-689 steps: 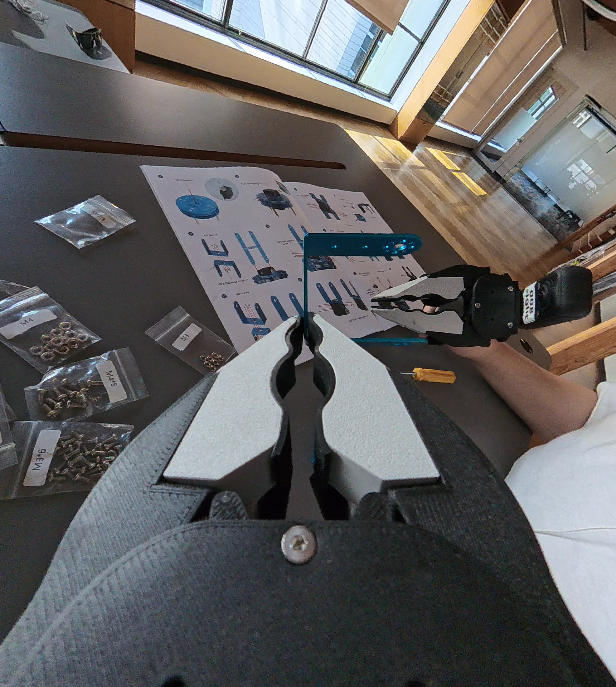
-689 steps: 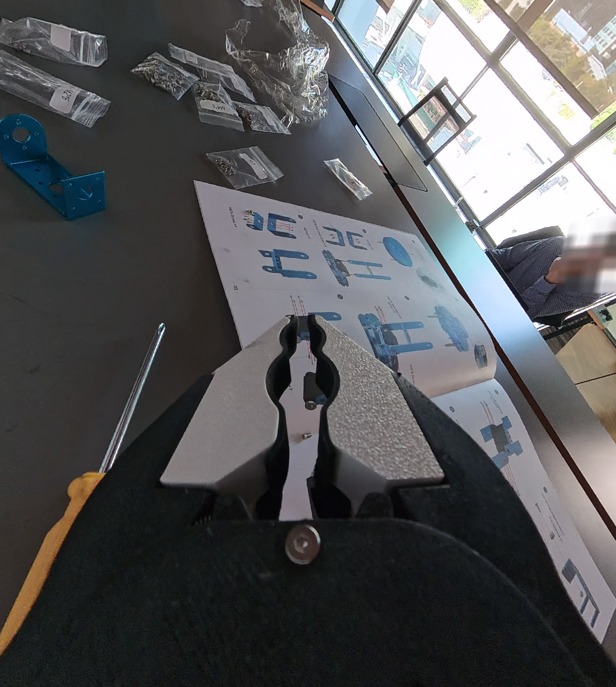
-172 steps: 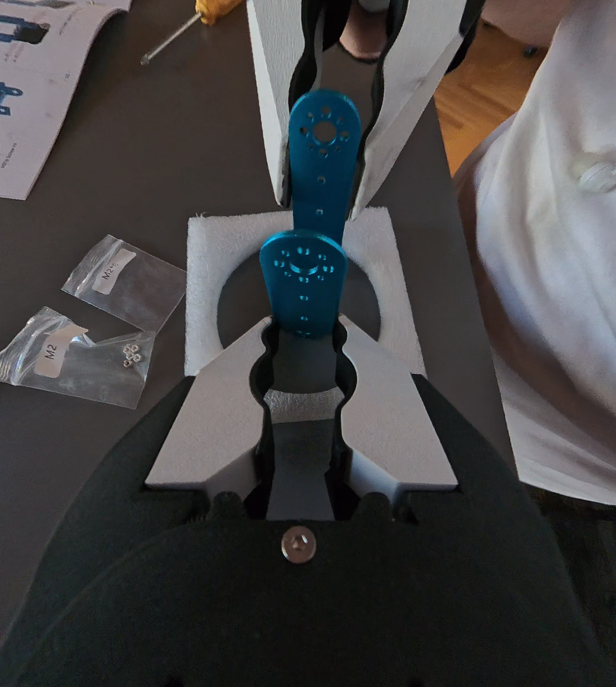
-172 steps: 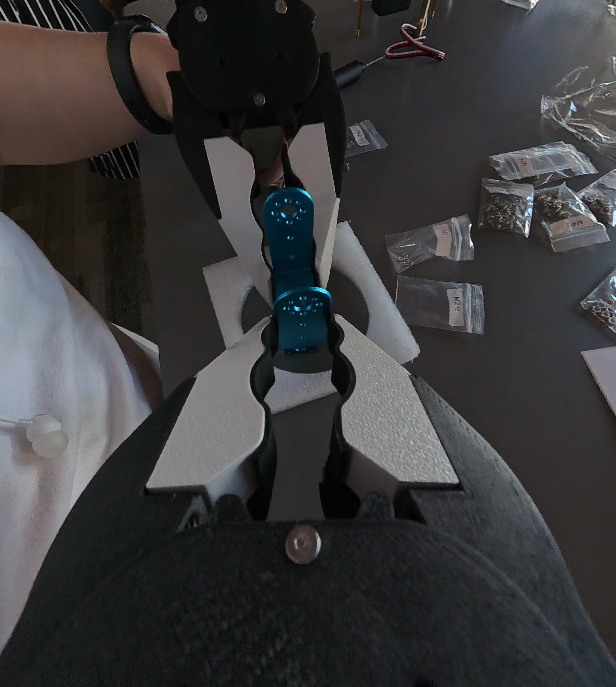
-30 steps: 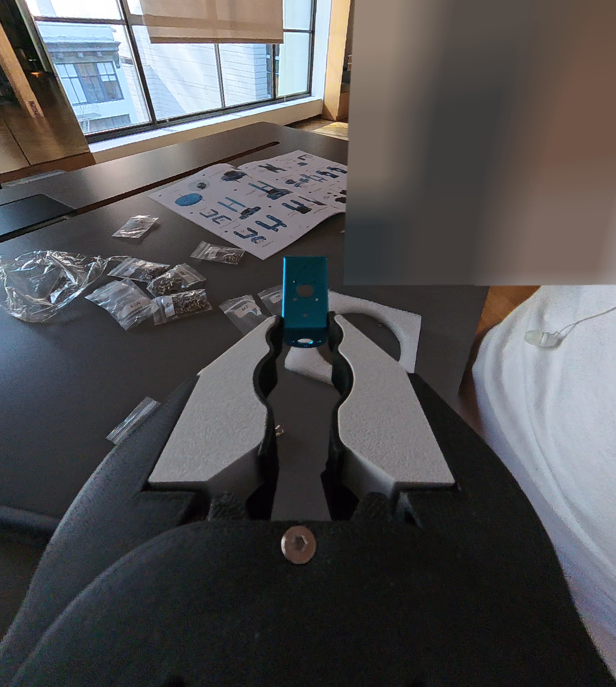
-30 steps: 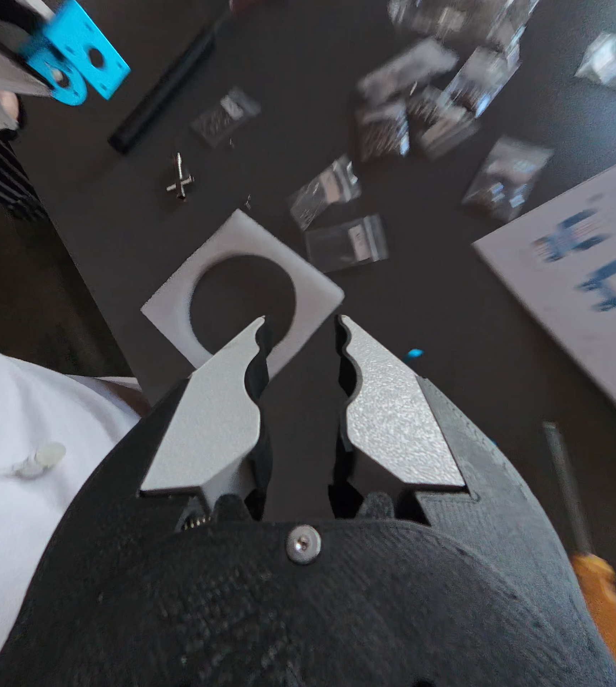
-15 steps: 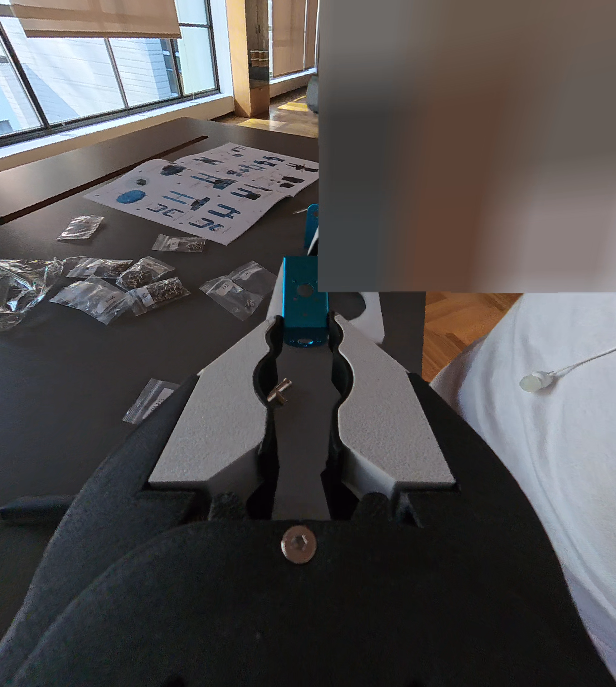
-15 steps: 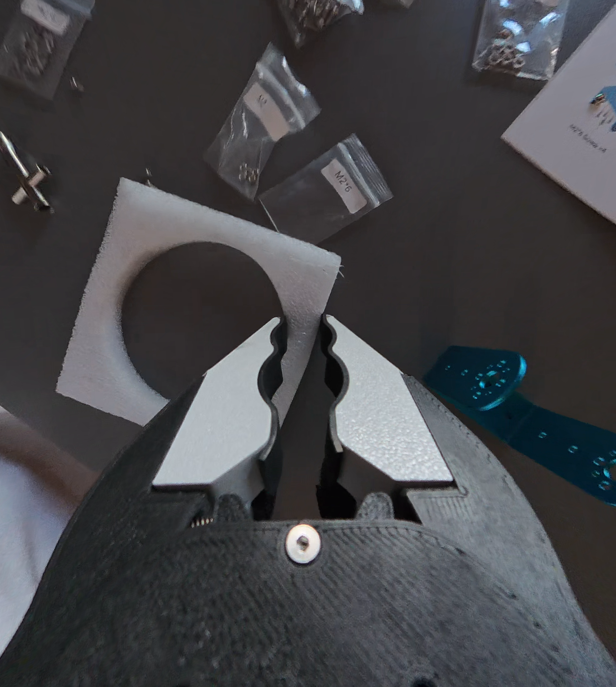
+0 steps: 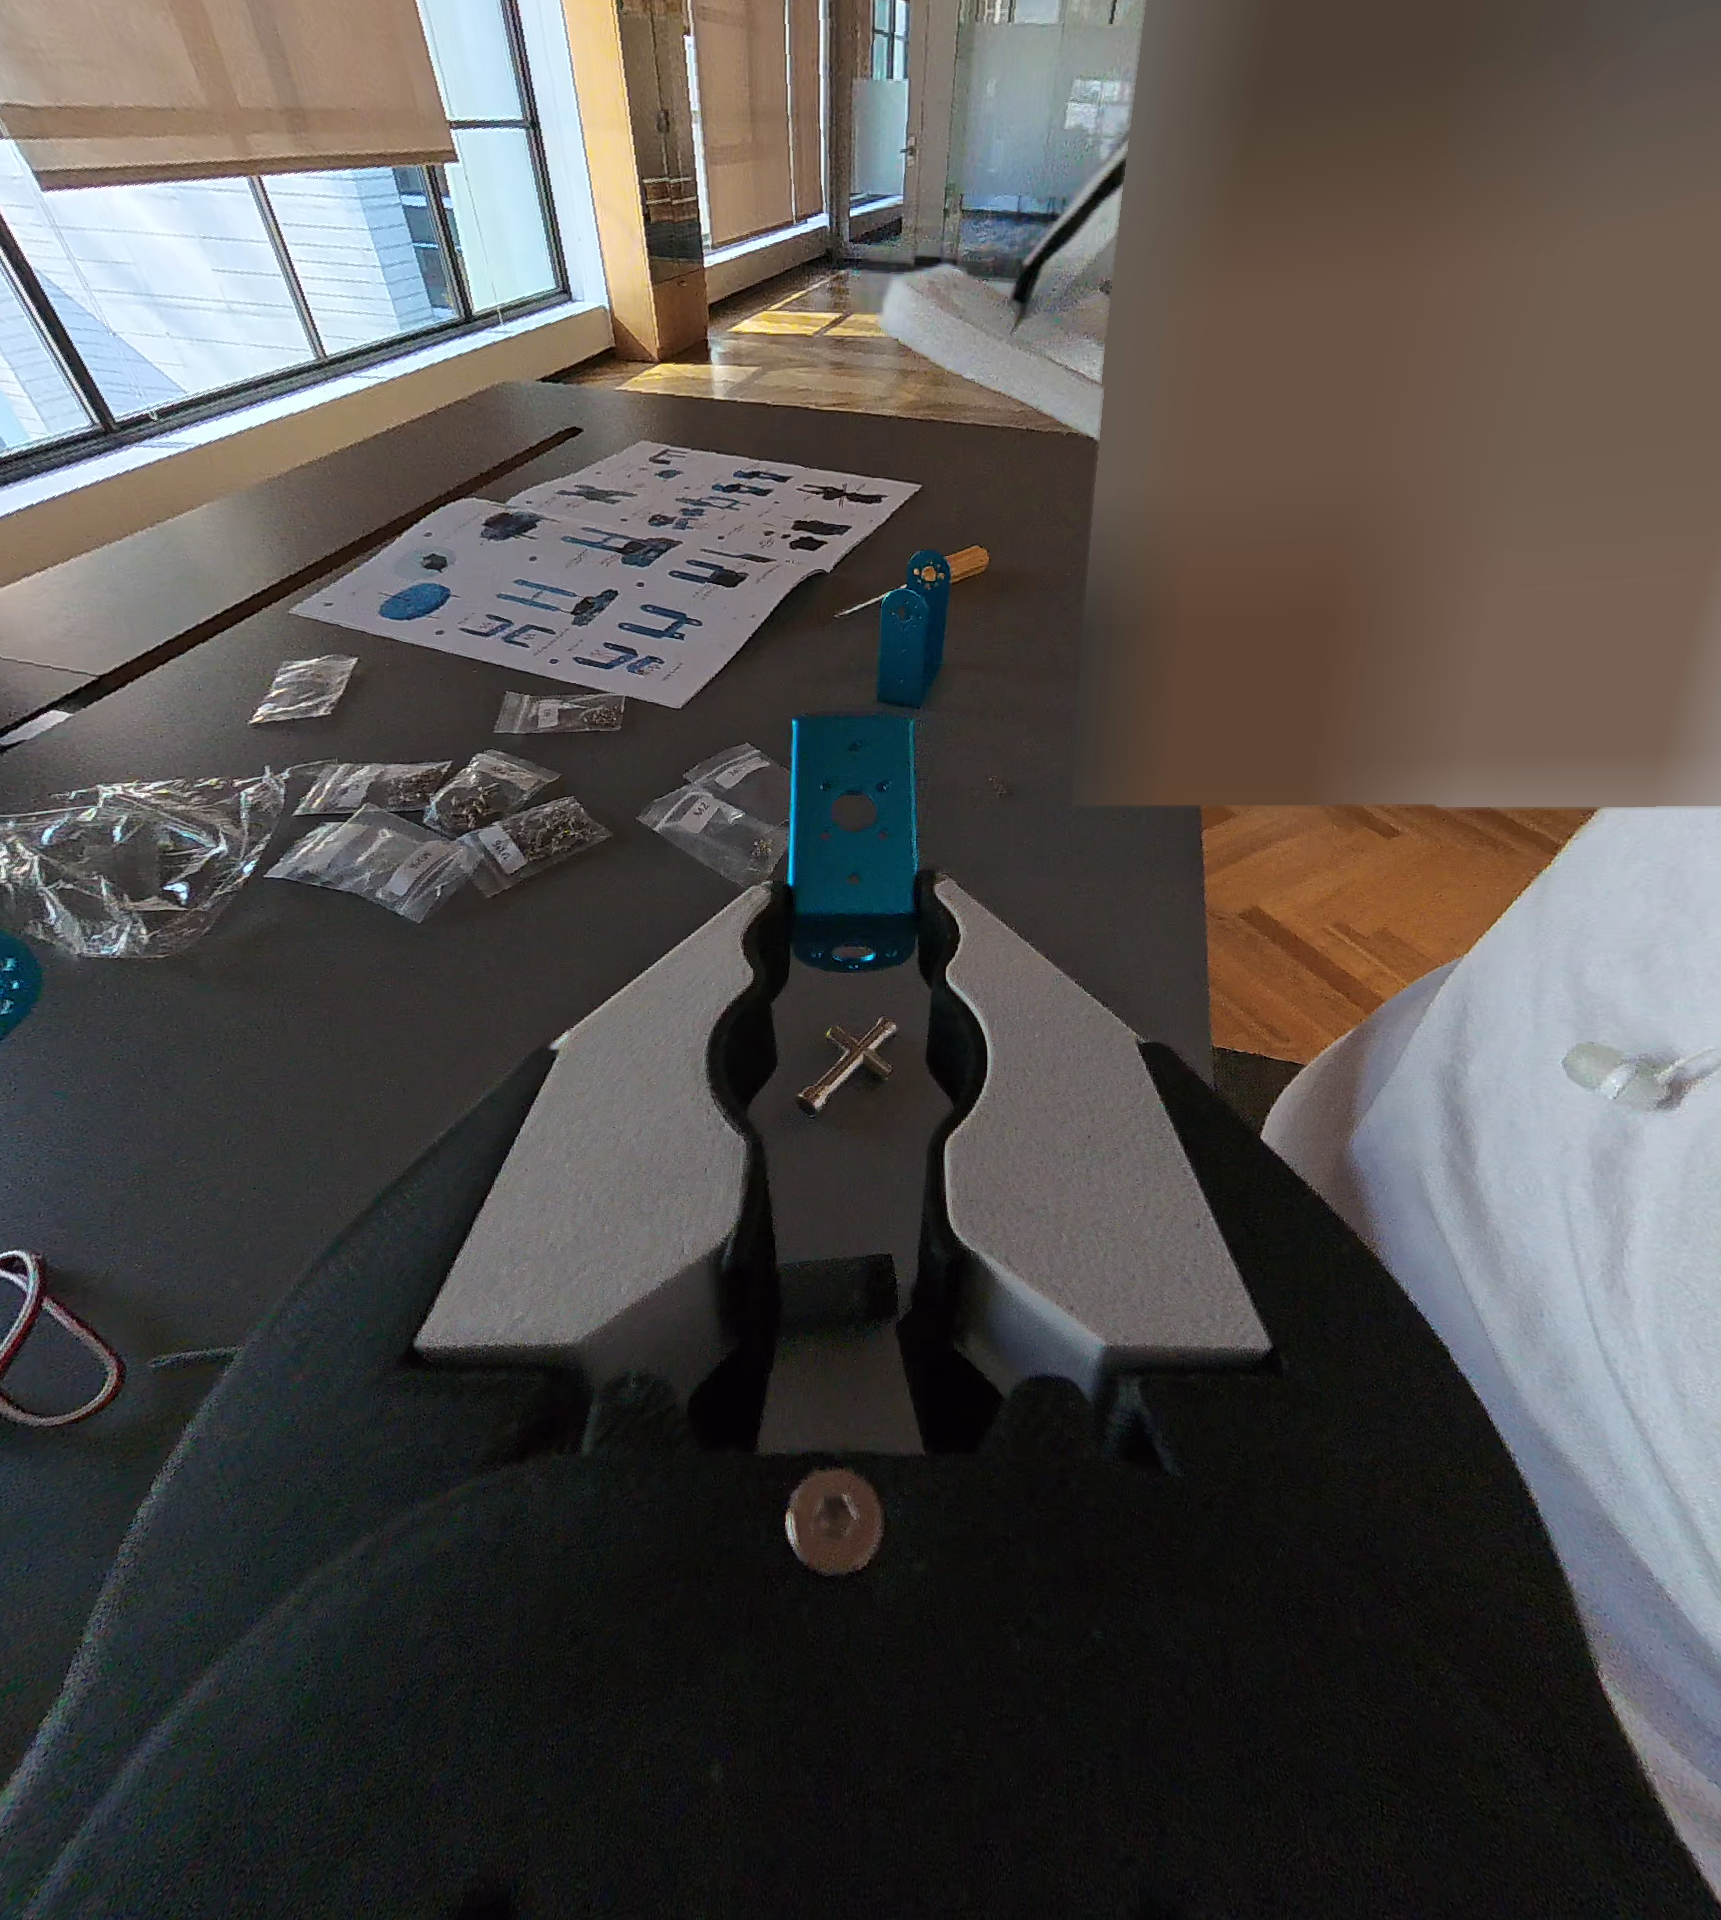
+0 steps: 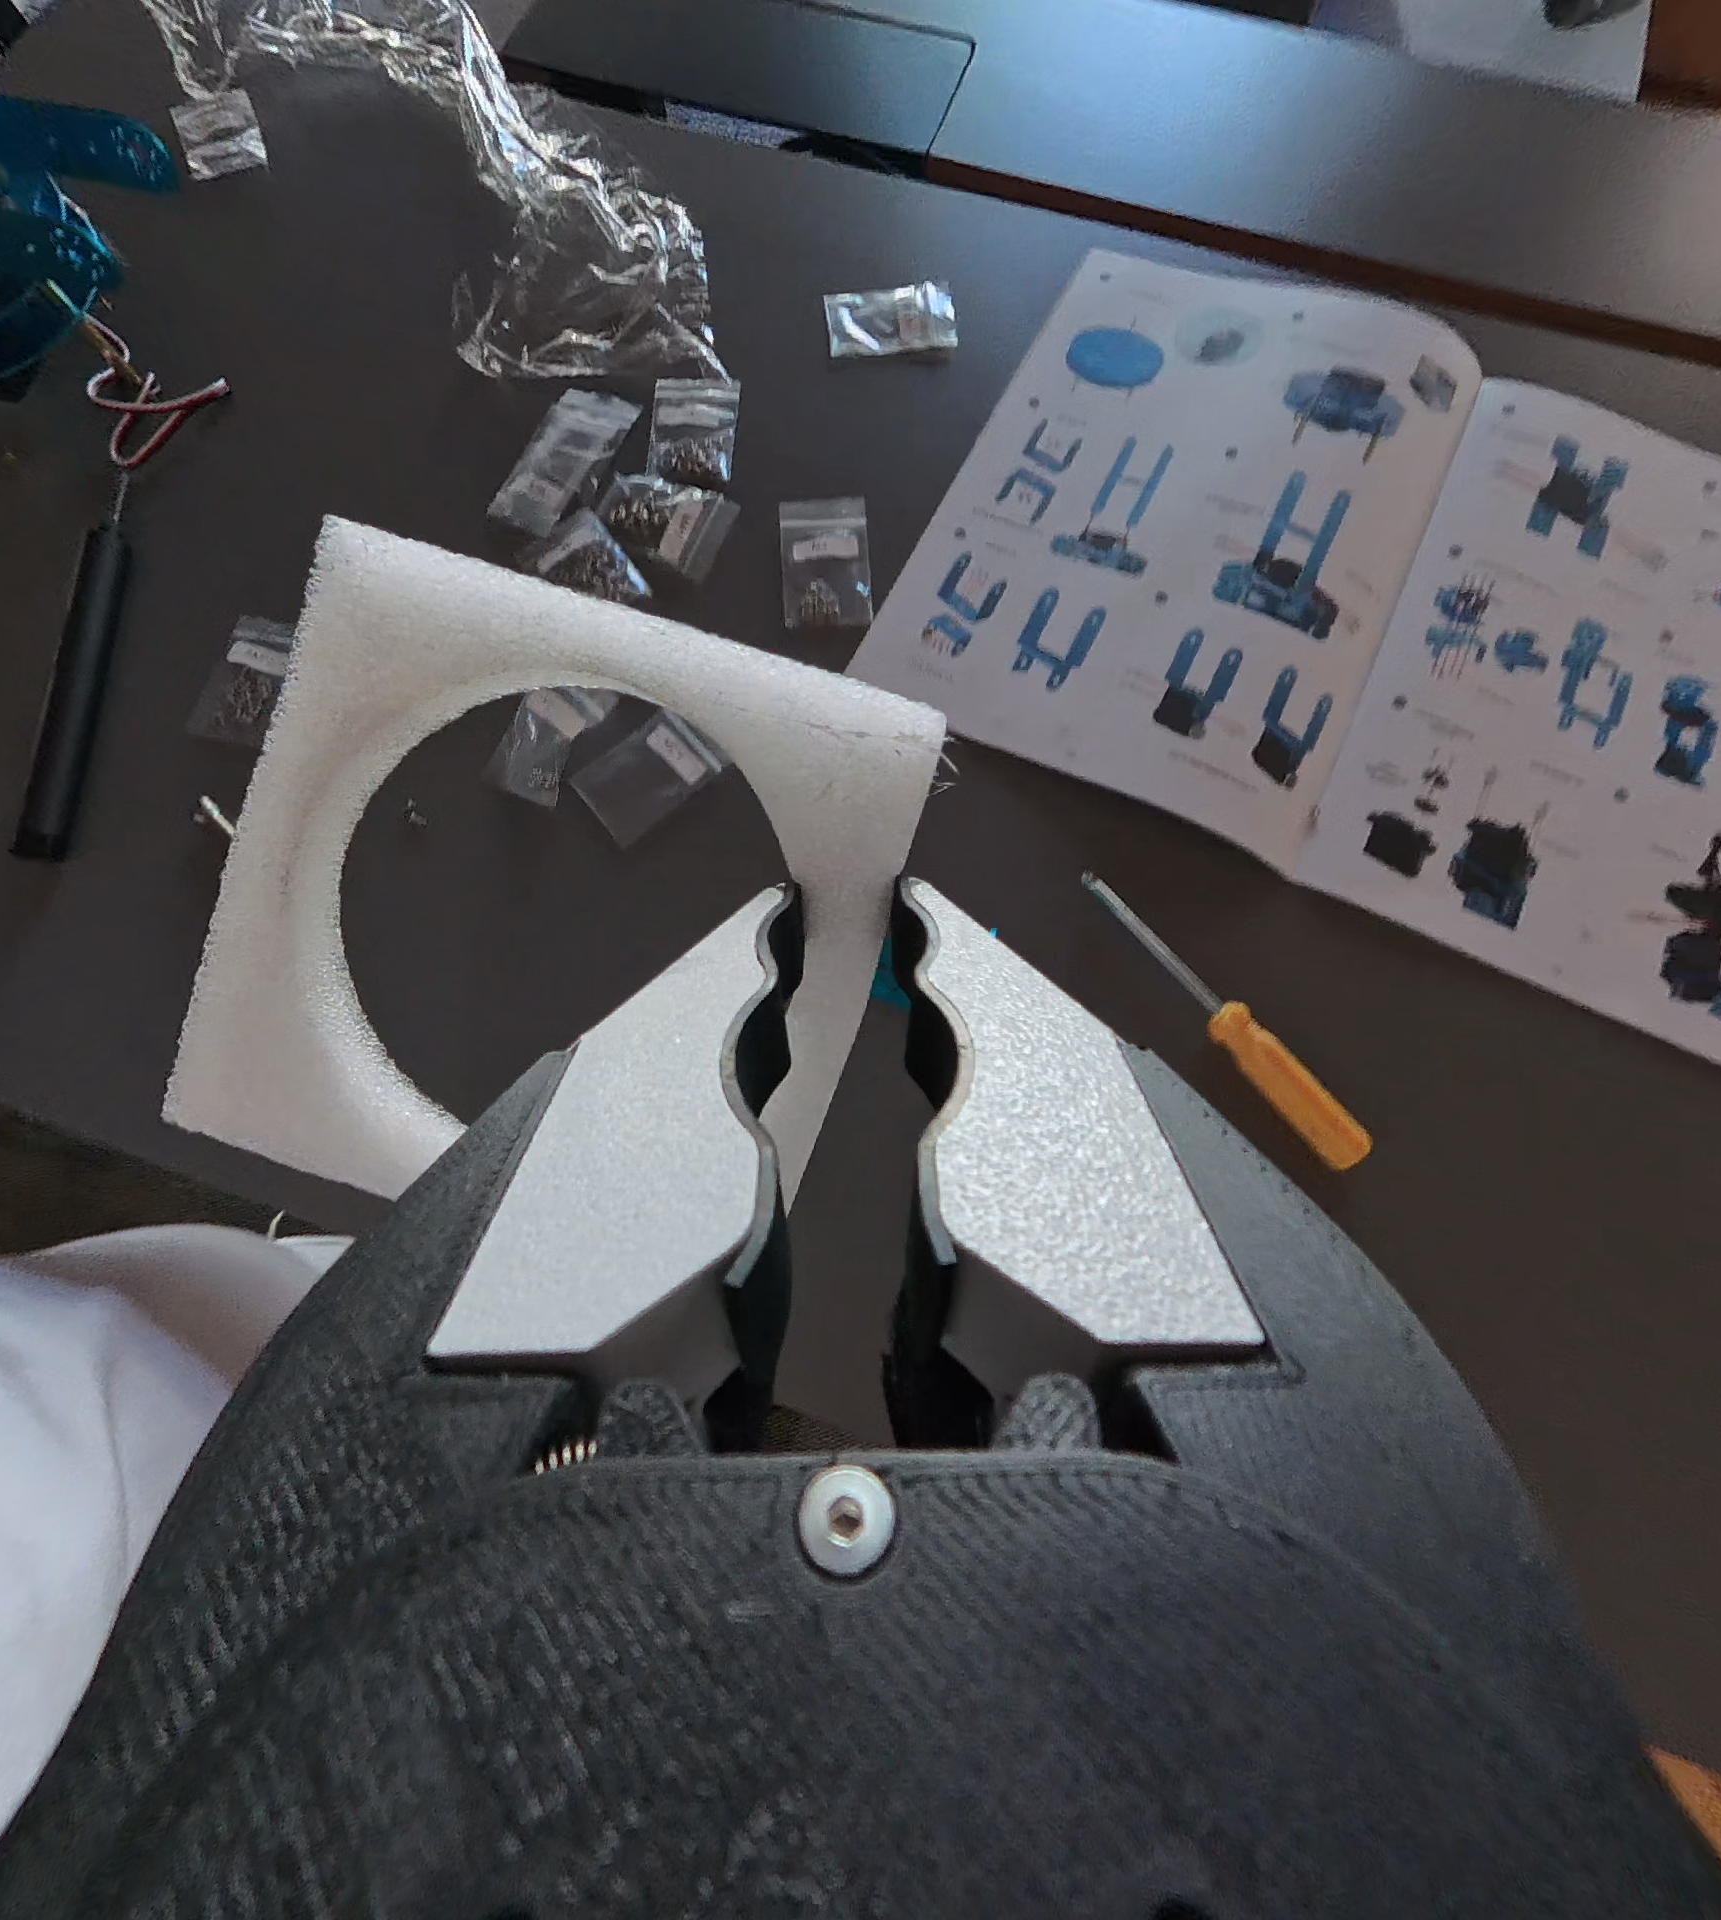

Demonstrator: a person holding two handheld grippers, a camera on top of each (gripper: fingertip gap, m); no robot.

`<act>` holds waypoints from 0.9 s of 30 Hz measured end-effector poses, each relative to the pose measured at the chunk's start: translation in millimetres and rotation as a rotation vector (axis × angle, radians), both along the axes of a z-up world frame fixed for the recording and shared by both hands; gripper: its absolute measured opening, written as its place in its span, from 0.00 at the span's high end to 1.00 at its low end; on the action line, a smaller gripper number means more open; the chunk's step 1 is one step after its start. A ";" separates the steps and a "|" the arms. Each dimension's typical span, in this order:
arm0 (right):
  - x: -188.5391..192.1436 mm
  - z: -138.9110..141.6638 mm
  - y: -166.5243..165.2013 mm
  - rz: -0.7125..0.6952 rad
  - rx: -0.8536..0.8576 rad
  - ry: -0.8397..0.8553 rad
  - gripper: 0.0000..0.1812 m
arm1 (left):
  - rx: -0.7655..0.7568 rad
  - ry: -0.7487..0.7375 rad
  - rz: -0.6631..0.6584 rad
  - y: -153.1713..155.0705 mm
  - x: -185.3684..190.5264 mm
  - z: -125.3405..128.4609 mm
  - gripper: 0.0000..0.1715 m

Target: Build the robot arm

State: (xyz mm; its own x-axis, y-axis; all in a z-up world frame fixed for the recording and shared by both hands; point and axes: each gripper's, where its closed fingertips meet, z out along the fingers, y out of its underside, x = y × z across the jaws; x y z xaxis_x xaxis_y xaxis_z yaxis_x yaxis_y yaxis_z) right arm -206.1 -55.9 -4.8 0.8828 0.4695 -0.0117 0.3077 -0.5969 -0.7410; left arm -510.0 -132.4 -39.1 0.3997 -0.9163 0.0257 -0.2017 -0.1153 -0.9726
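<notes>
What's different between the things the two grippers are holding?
The left gripper pinches a small blue bracket, rigid metal with drilled holes, standing upright. The right gripper pinches a white foam square, far larger, soft-looking, with one big round cutout. Both are clamped by an edge, above the table.

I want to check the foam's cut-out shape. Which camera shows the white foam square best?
The right wrist view: the white foam square fills the middle there, its round hole plain to see, one corner pinched in the right gripper. The left wrist view shows none of it; there the left gripper holds a blue bracket.
</notes>
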 end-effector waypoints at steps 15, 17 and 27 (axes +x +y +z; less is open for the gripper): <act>-14.5 -123.9 -29.6 0.055 -0.103 0.123 0.92 | -0.048 -0.012 0.100 9.8 21.3 1.7 0.87; -16.5 -130.2 -26.5 0.069 -0.113 0.123 0.92 | -0.055 -0.015 0.098 11.8 30.9 2.6 0.87; -20.6 -143.4 -17.2 0.116 -0.121 0.157 0.92 | -0.077 0.011 0.094 14.5 63.2 -3.3 0.87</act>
